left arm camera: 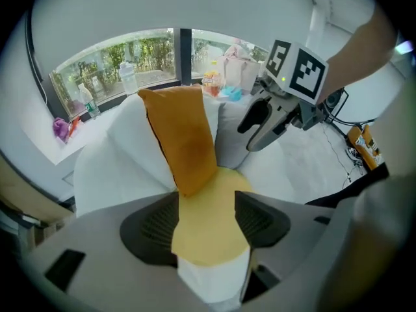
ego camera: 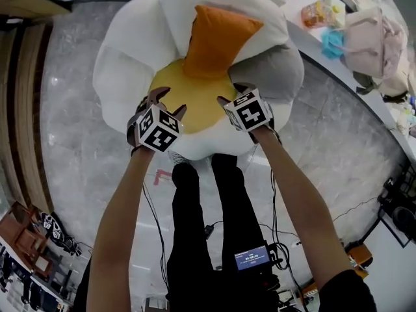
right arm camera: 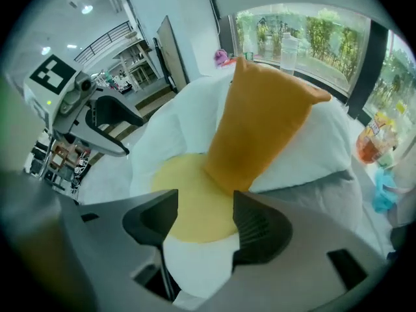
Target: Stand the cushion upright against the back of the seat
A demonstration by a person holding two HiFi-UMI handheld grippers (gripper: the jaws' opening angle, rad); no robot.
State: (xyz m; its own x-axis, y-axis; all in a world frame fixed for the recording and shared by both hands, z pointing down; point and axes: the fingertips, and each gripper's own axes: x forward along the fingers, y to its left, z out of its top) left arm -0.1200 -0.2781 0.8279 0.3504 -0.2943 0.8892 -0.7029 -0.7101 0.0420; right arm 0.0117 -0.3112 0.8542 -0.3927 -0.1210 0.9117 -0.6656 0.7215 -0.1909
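Observation:
The orange cushion (ego camera: 218, 41) stands upright on the round yellow seat (ego camera: 195, 103), leaning on the white padded back (ego camera: 195, 2) of the flower-shaped chair. My left gripper (ego camera: 168, 103) hovers over the seat's front left, open and empty. My right gripper (ego camera: 233, 96) hovers over the front right, also open and empty. In the left gripper view the cushion (left arm camera: 185, 138) rises beyond the open jaws (left arm camera: 207, 220), with the right gripper (left arm camera: 260, 125) apart from it. In the right gripper view the cushion (right arm camera: 260, 125) stands past the open jaws (right arm camera: 205, 223), untouched.
A grey petal (ego camera: 273, 70) flanks the cushion on the right, white petals (ego camera: 123, 77) on the left. A ledge at the upper right holds a pink bag (ego camera: 367, 41) and a snack packet (ego camera: 318, 12). Cables (ego camera: 279, 239) lie on the marble floor by the person's legs (ego camera: 208, 226).

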